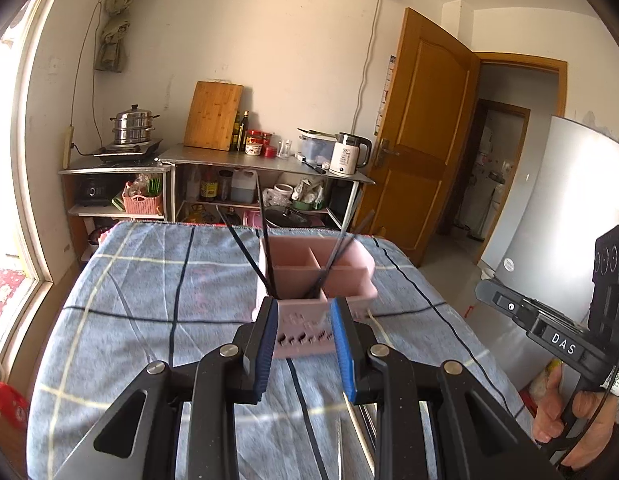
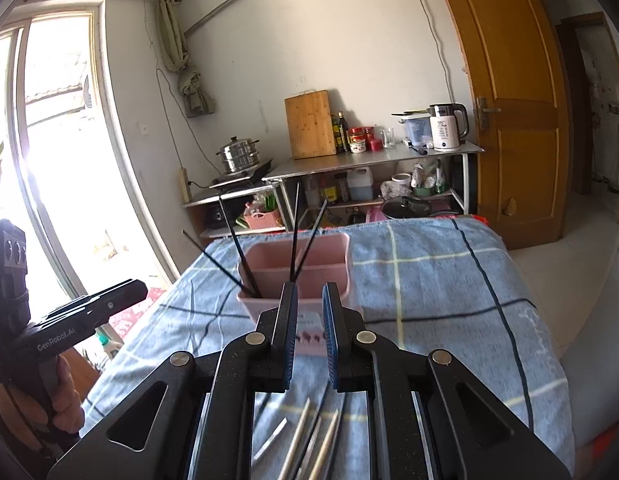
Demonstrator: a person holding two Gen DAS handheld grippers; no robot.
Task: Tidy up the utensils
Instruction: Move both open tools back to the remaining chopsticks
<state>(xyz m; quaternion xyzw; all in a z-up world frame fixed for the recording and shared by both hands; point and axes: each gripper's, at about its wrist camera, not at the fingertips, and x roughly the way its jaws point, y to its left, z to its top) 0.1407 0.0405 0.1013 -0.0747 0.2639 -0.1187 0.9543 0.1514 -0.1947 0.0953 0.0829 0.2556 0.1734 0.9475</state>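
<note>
A pink divided utensil holder [image 1: 333,268] stands on the blue plaid cloth; it also shows in the right wrist view [image 2: 309,264]. Several black chopsticks [image 1: 265,240] stand tilted in its near compartment, also seen from the right [image 2: 239,252]. My left gripper [image 1: 304,312] is open and empty, just in front of the holder. My right gripper [image 2: 309,300] is open and empty, close to the holder's near wall. Several loose chopsticks, black and pale, [image 2: 317,436] lie on the cloth beneath my right gripper.
The cloth-covered table [image 1: 149,300] drops off at its edges. Behind it stands a metal rack [image 1: 261,160] with a kettle, cutting board, bottles and a steamer pot. A wooden door [image 1: 425,128] and a fridge [image 1: 569,208] are at the right. A window is at the left.
</note>
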